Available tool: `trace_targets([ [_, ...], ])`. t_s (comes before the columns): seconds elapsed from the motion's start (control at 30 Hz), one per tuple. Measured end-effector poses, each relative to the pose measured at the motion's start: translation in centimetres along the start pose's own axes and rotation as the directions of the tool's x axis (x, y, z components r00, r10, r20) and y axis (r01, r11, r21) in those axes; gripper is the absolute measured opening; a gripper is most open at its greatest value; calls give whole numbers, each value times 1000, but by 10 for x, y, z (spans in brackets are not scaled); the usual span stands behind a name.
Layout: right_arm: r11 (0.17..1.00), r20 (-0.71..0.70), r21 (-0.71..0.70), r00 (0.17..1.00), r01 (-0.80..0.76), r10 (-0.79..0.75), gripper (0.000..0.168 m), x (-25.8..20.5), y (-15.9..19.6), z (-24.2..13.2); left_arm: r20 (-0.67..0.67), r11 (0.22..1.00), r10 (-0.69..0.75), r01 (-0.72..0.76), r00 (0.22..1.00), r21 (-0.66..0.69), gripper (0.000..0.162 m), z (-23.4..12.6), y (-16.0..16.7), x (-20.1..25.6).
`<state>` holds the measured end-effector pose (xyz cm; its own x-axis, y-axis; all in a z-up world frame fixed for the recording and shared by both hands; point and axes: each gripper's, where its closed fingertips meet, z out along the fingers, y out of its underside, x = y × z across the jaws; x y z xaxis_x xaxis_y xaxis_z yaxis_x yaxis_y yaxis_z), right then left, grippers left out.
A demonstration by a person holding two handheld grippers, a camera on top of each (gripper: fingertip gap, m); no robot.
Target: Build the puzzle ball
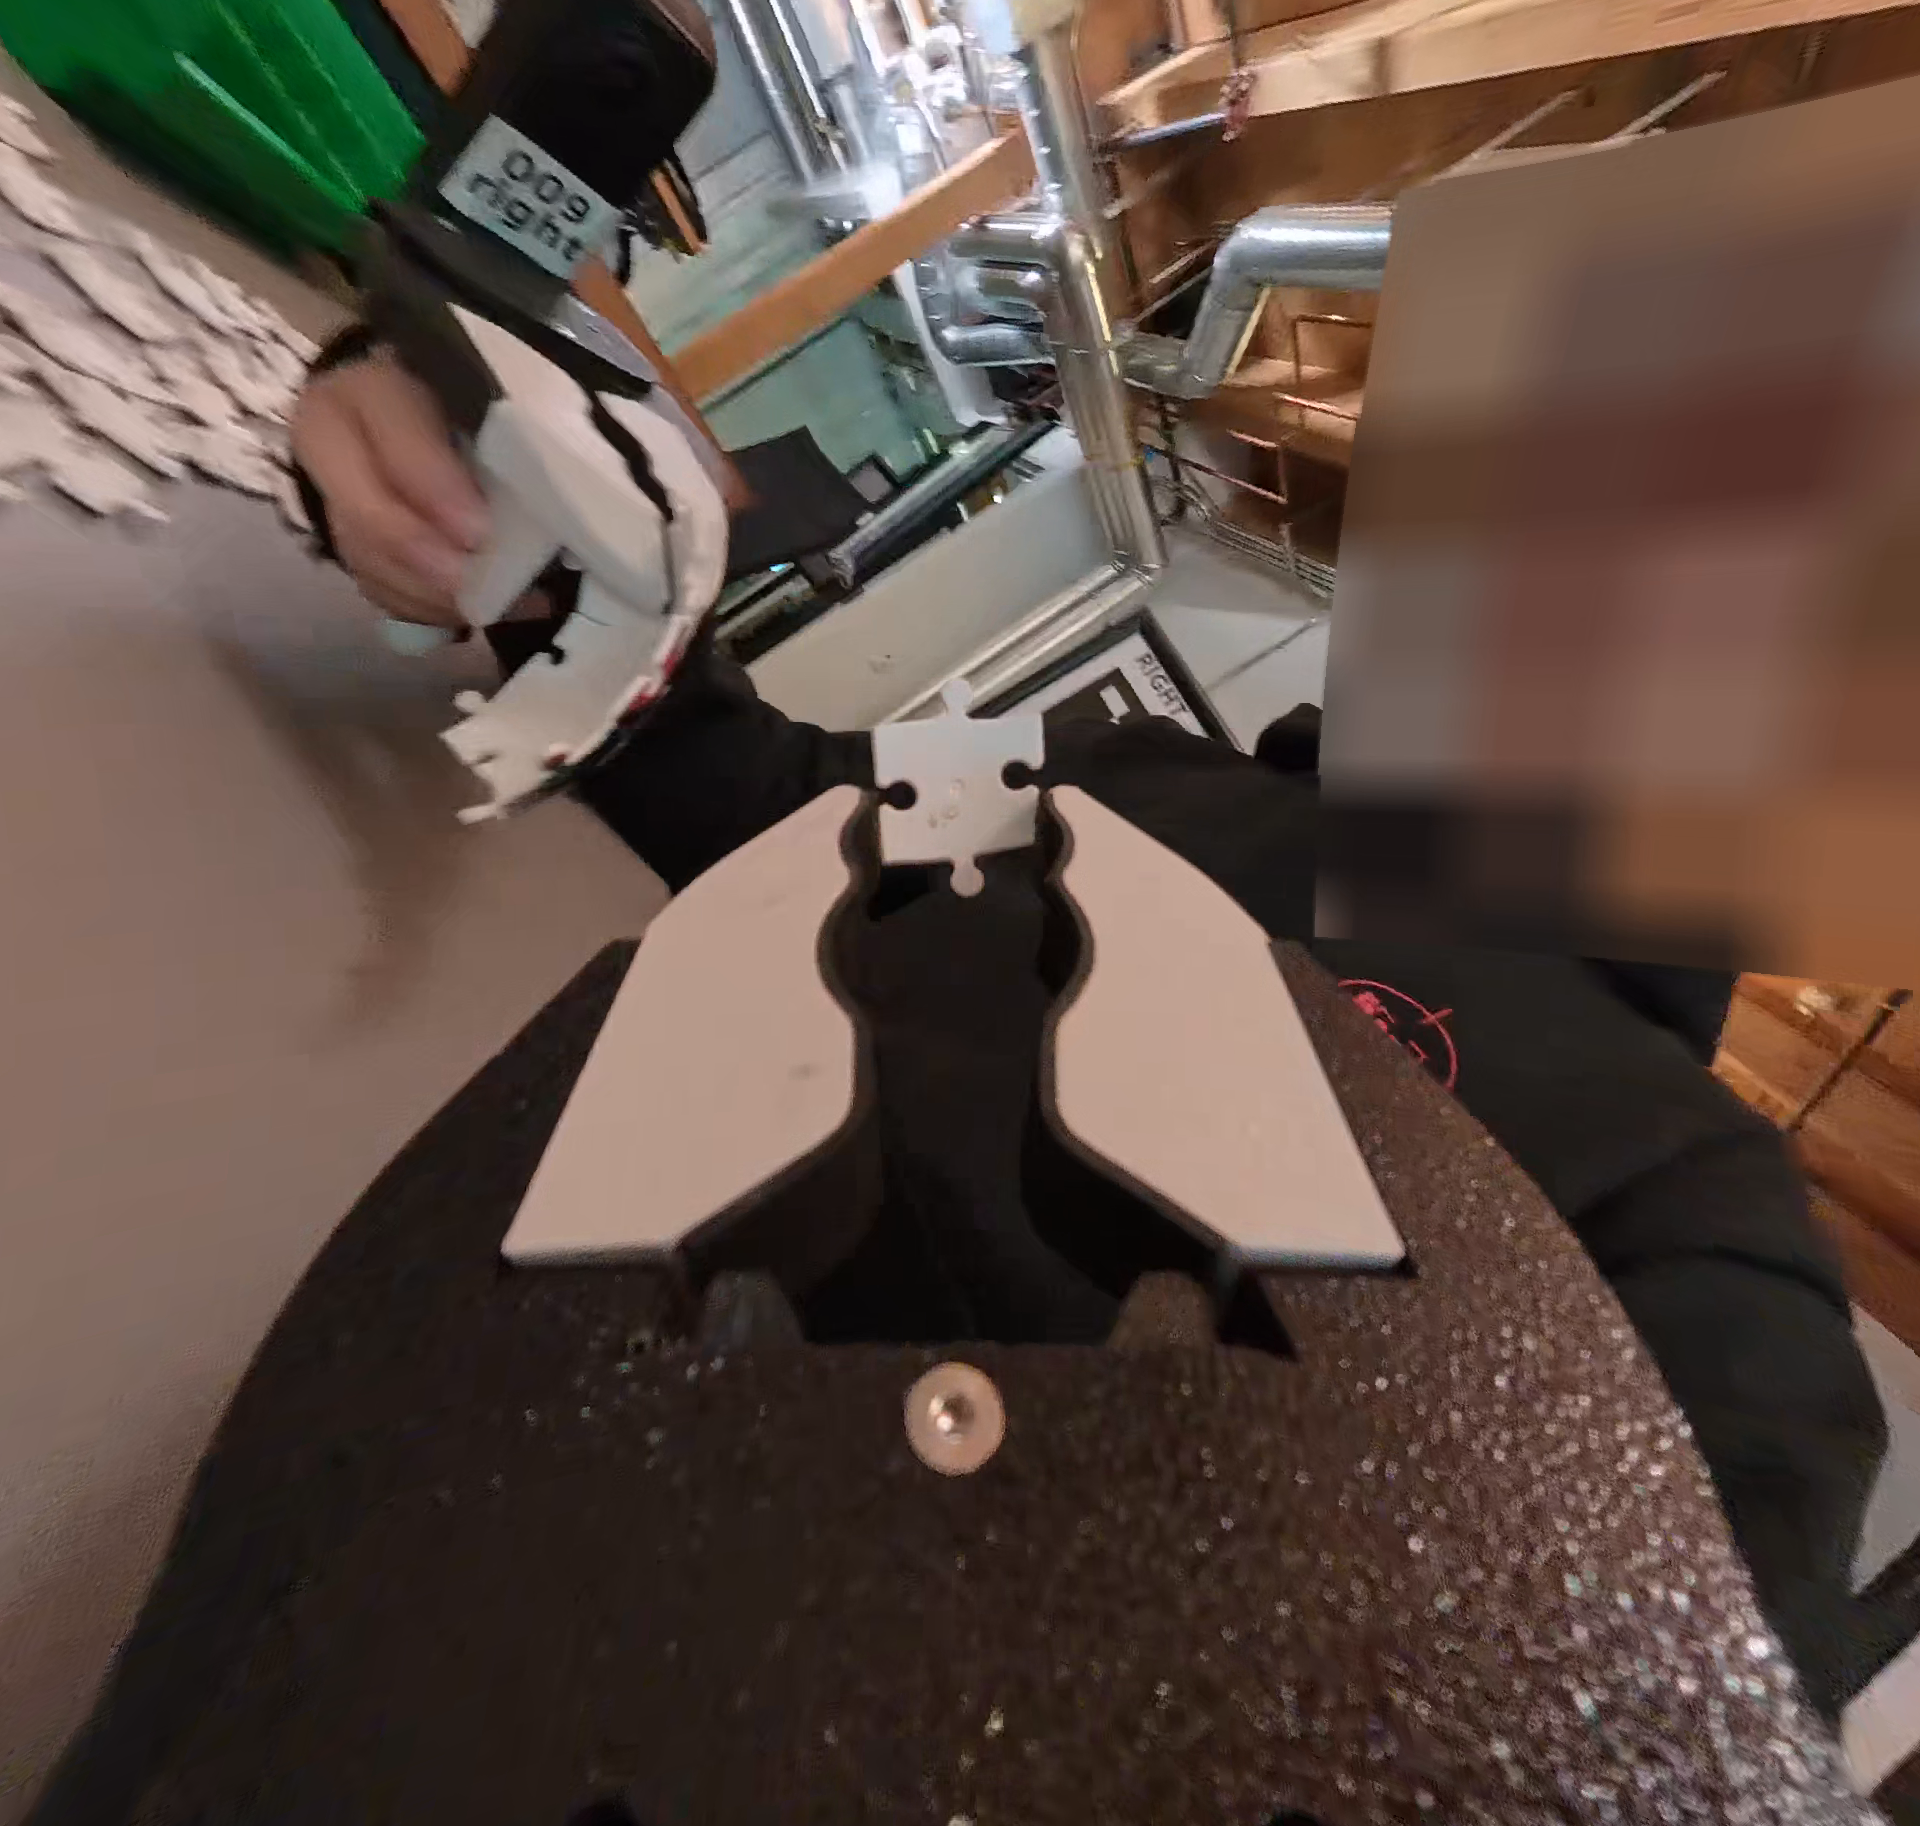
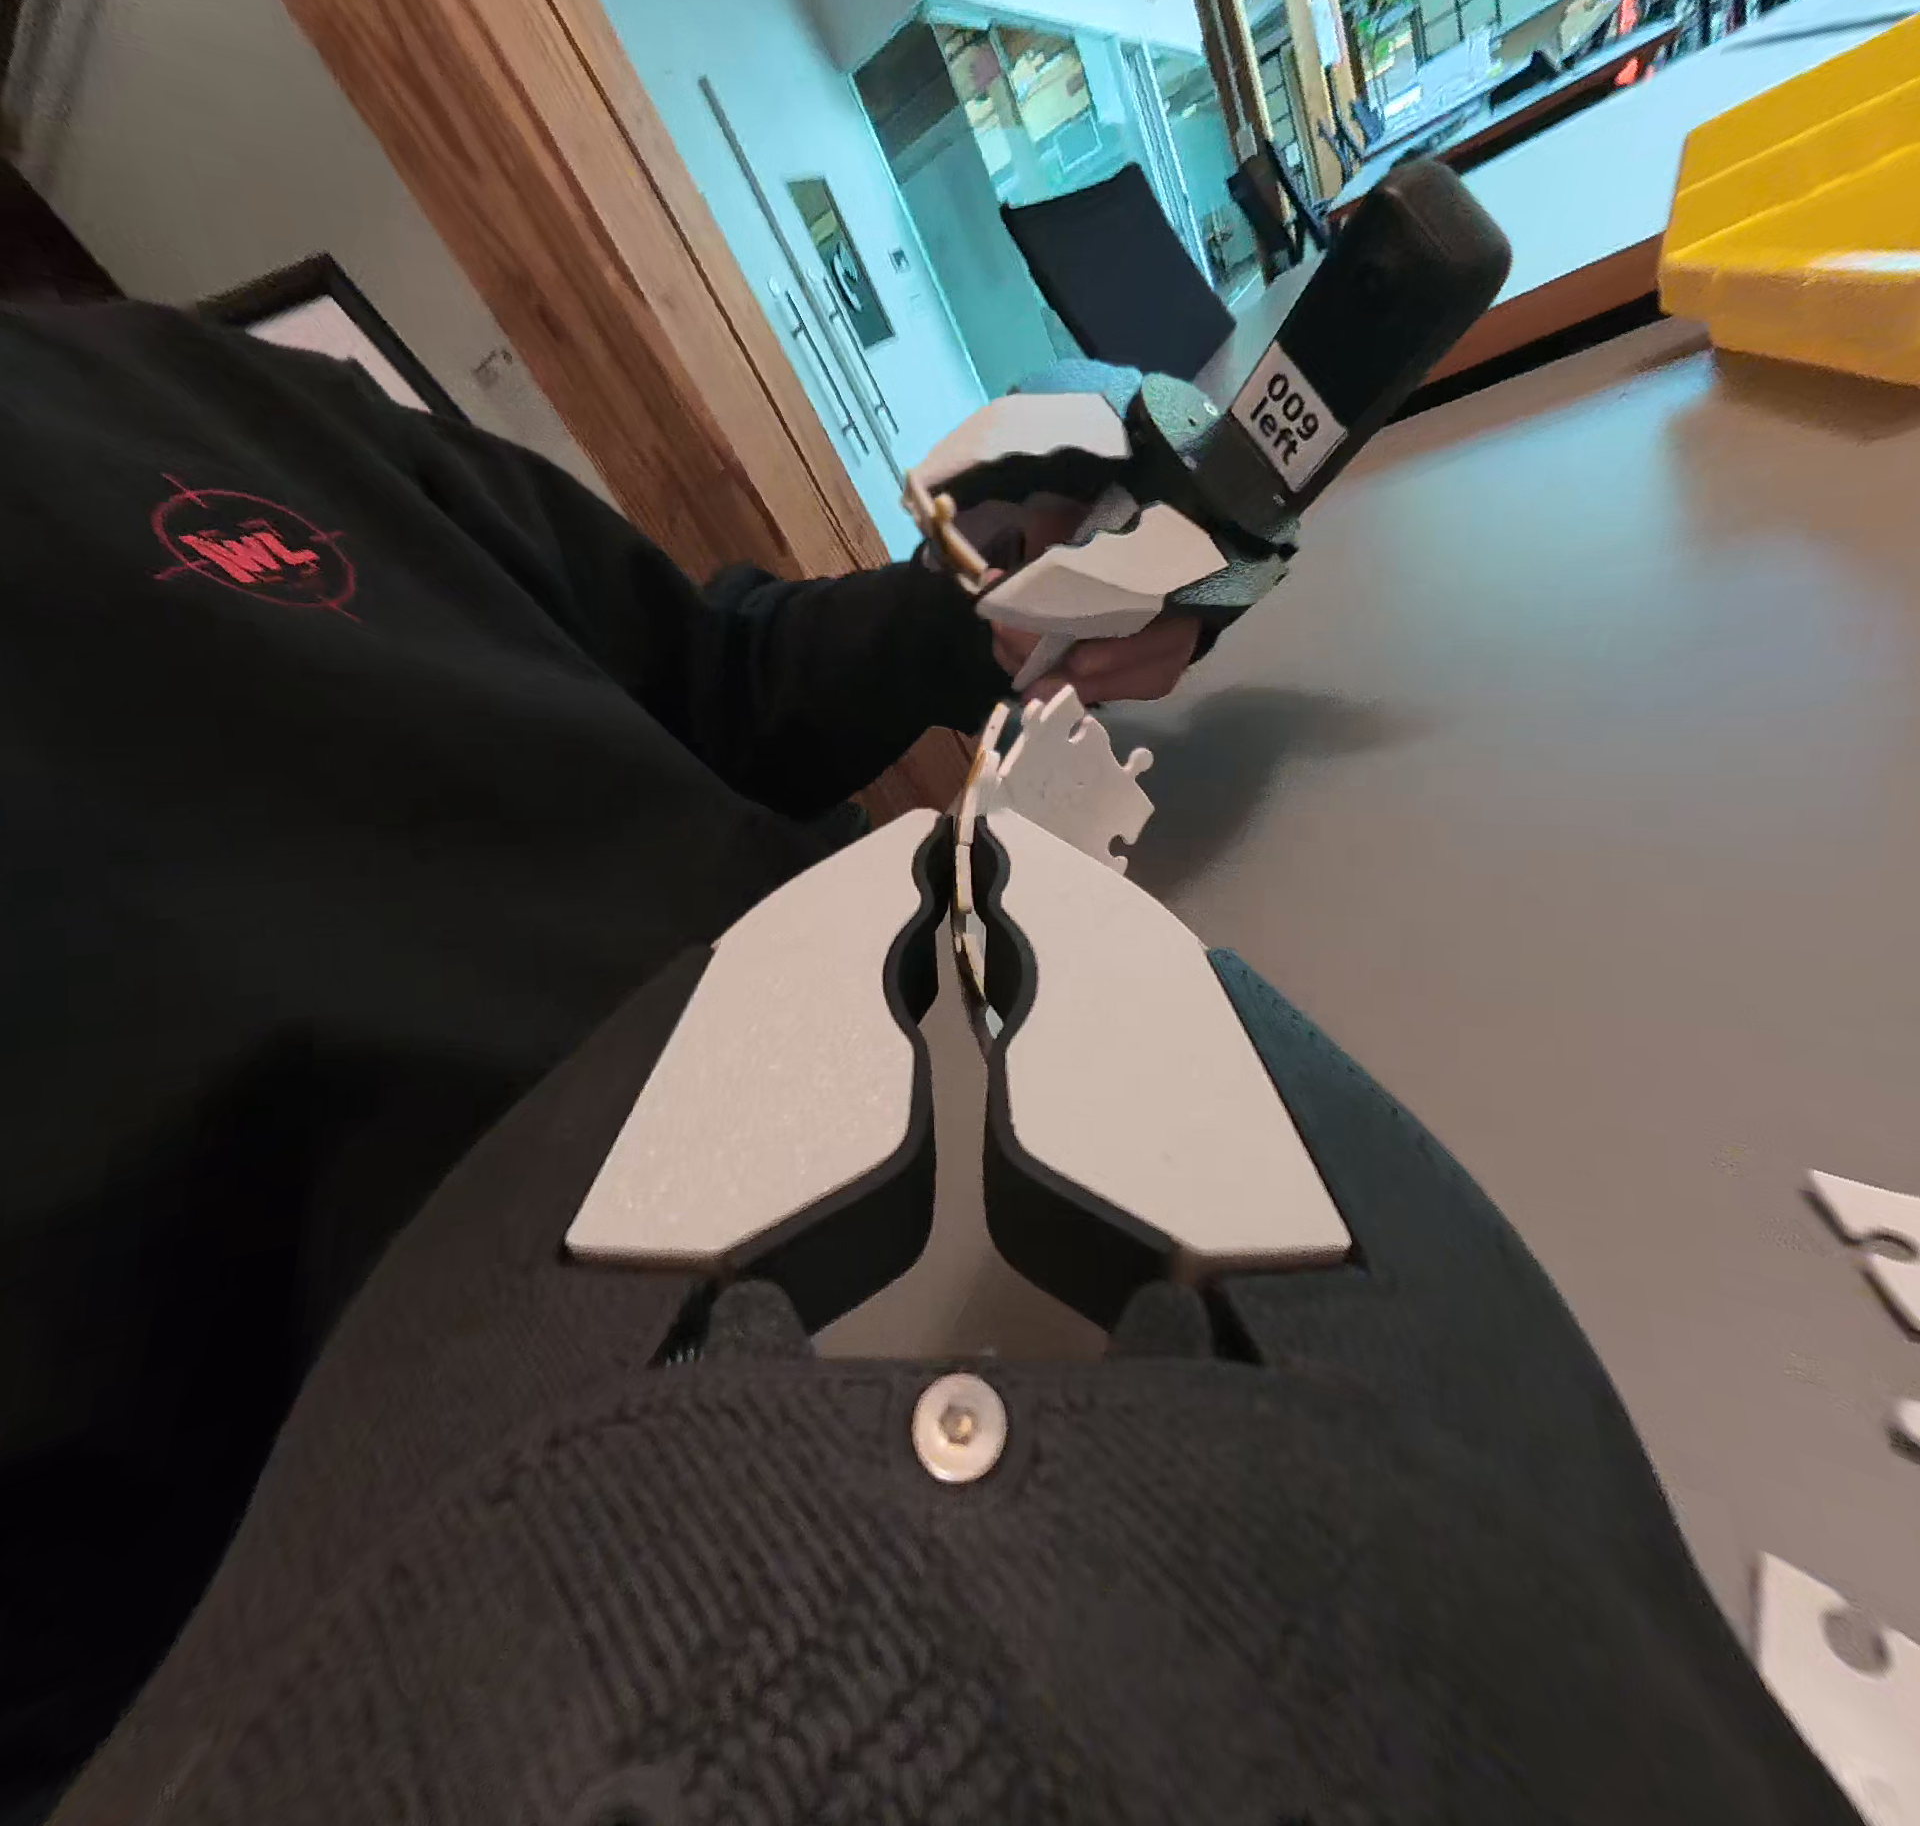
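Left claw (image 1: pixel 956 820), grey table (image 2: pixel 1558 737), wooden beams (image 1: pixel 1455 20)

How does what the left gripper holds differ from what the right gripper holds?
The left gripper pinches a single puzzle piece, flat toward its camera. The right gripper clamps a curved section of joined pieces, edge-on between its fingers. Both are white, with knobs and notches.

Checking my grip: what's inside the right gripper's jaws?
The right gripper pinches a curved white assembly of joined puzzle pieces edge-on. How far it runs down between the fingers is hidden.
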<state>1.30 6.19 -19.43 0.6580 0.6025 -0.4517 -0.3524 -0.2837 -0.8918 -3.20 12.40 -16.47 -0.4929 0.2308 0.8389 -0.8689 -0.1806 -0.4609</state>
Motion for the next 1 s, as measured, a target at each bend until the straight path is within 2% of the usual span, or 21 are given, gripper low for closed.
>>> trace_targets([
  [0.1, 999, -54, -38, 998, 13, -15, 3, -7, 1, 8, 93, 998, -51, 54, 994, -33, 28, 3, 18, -9],
  [0.17, 999, -142, -44, 989, 26, -32, 3, -9, -3, 7, 181, 995, -94, 100, 979, -27, 28, 2, 24, -19],
  [0.23, 997, -258, -72, 964, 38, -55, 3, -9, -4, 3, 368, 990, -101, 131, 924, -56, 28, -6, 36, -42],
  [0.33, 988, -378, -132, 917, 83, -127, 3, -18, -3, -2, 651, 982, -15, 134, 759, -134, 28, -24, 52, -78],
  [0.4, 982, -423, -159, 892, 99, -159, 3, -30, 0, -2, 778, 968, 166, 49, 606, -245, 28, -36, 53, -95],
  [0.47, 978, -453, -178, 872, 112, -182, 3, -45, 4, 0, 838, 920, 362, -14, 409, -391, 28, -47, 55, -105],
  [0.53, 972, -468, -192, 857, 138, -214, 3, -62, 6, 3, 835, 871, 473, -9, 280, -490, 28, -48, 66, -107],
  [0.67, 955, -441, -243, 857, 172, -267, 3, -79, 9, 7, 783, 786, 613, 21, 102, -618, 33, -54, 76, -112],
  [0.7, 956, -434, -239, 862, 169, -261, 3, -77, 8, 7, 776, 778, 624, 24, 91, -628, 36, -55, 77, -113],
  [0.77, 962, -410, -231, 883, 143, -230, 3, -70, 9, 9, 765, 770, 632, 18, 122, -638, 40, -53, 77, -113],
  [0.83, 964, -391, -240, 898, 115, -204, 3, -61, 13, 10, 716, 718, 690, 31, 106, -696, 48, -60, 72, -107],
  [0.9, 963, -392, -252, 899, 98, -194, 3, -52, 18, 11, 630, 630, 776, -8, 39, -776, 46, -67, 64, -95],
  [0.93, 963, -390, -253, 902, 88, -185, 3, -50, 20, 12, 568, 569, 822, -34, 35, -822, 42, -66, 65, -89],
  [1.0, 965, -367, -253, 915, 76, -168, 3, -49, 24, 16, 472, 474, 881, -95, 38, -876, 47, -61, 72, -79],
])
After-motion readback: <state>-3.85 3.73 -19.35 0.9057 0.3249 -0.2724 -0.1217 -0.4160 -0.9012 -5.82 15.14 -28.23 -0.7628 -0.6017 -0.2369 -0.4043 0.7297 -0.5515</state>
